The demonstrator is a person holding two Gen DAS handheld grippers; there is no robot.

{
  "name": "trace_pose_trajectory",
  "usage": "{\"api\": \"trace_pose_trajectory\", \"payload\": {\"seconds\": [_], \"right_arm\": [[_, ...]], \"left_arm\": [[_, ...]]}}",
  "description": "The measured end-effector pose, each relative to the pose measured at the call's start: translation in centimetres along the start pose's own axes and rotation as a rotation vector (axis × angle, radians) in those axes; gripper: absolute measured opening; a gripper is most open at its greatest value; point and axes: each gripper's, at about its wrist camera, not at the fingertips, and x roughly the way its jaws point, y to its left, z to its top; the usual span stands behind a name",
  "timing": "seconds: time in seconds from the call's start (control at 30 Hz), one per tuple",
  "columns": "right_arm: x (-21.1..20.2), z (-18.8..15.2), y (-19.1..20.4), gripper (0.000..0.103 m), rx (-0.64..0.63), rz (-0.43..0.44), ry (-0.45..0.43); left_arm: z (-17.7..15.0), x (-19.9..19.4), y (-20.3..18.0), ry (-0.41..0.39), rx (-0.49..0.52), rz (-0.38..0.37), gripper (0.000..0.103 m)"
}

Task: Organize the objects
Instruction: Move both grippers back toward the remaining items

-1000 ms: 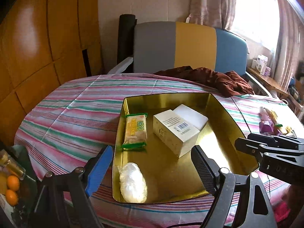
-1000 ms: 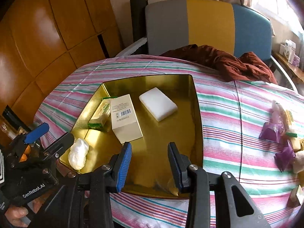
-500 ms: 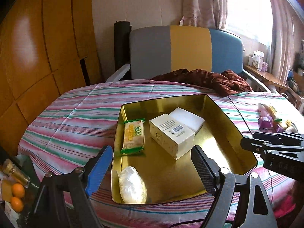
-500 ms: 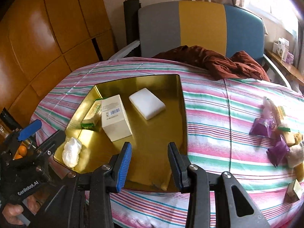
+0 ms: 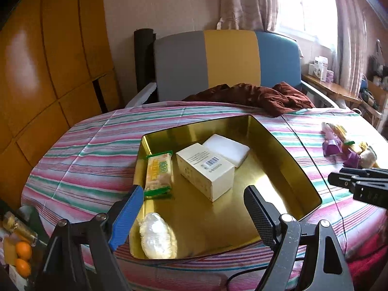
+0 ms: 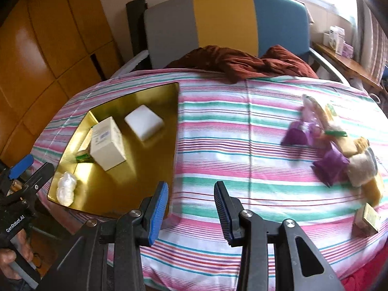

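A gold metal tray lies on the striped table. In it are a cream box, a white block, a yellow-green cracker pack and a white wrapped lump. Loose purple and yellow snack packs lie on the cloth to the right. My left gripper is open and empty above the tray's near edge. My right gripper is open and empty over the cloth, right of the tray.
A brown cloth lies at the table's far edge before a grey, yellow and blue chair. A small gold box sits at the near right. Wooden panels stand left. Oranges lie low left.
My right gripper has swung right, from over the tray's near edge to over the cloth toward the snack packs. My left gripper has drawn back and tilted up a little. Both stay open.
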Motion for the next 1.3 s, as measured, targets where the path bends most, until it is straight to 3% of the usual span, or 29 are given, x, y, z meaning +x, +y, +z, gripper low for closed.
{"api": "trace_pose_trajectory", "payload": {"seconds": [0.33, 0.67, 0.83, 1.0, 1.3], "right_arm": [[-2.5, 0.1, -6.1, 0.039, 0.08, -0.057, 0.01], [-8.0, -2.4, -19.7, 0.039, 0.261, -0.28, 0.077], [-10.0, -3.7, -25.4, 0.039, 0.357, -0.349, 0.118], [-9.9, -4.0, -28.7, 0.039, 0.411, -0.328, 0.168], [-8.1, -2.6, -30.5, 0.043, 0.393, -0.299, 0.223]], "left_arm": [[1.2, 0.3, -3.5, -0.013, 0.101, -0.077, 0.085], [2.7, 1.3, -10.3, -0.006, 0.241, -0.255, 0.082], [2.7, 1.7, -14.5, 0.007, 0.334, -0.336, 0.082], [2.8, 2.8, -18.6, 0.044, 0.406, -0.419, 0.082], [2.9, 4.4, -26.7, 0.128, 0.482, -0.603, 0.082]]}}
